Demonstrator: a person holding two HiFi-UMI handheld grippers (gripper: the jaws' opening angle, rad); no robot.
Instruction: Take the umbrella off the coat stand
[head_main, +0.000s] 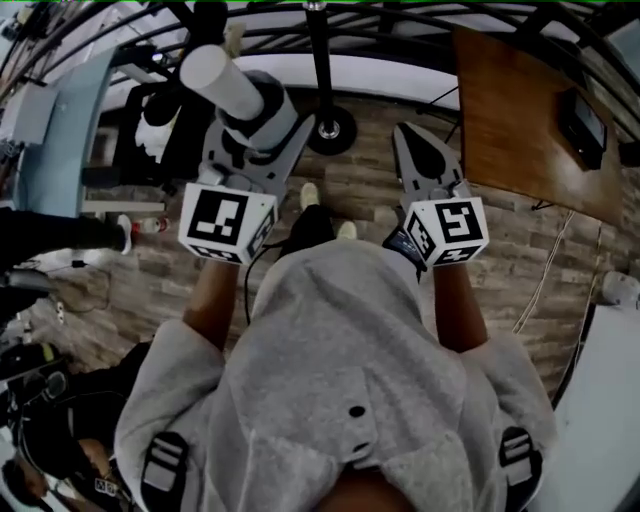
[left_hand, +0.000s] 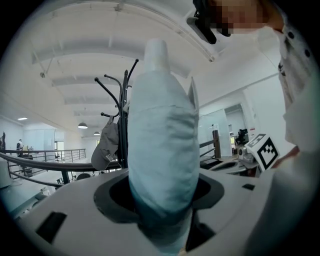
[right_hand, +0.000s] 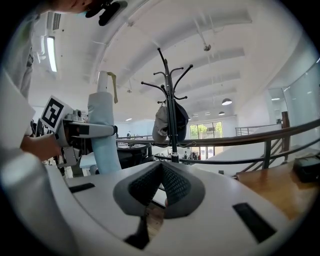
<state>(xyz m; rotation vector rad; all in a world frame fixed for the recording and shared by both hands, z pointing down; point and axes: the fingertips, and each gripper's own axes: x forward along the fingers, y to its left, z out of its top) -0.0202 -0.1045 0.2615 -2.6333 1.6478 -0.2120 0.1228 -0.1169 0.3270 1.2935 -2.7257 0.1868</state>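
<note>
L tool (left_hand: 162, 195) clamps umbrella (left_hand: 160, 135), gripper views: cap (right_hand: 161, 124)

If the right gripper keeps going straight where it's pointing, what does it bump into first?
Probably the pole of the coat stand, which is almost straight ahead of the right gripper. Depth is hard to judge. If the gripper slips past the pole, the railing behind comes next.

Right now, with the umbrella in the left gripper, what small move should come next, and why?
Probably hold the grip and draw the umbrella a little further from the coat stand. The left gripper is closed on the folded umbrella, which stands upright, already apart from the stand, where a grey cap hangs. The right gripper is shut and empty.
</note>
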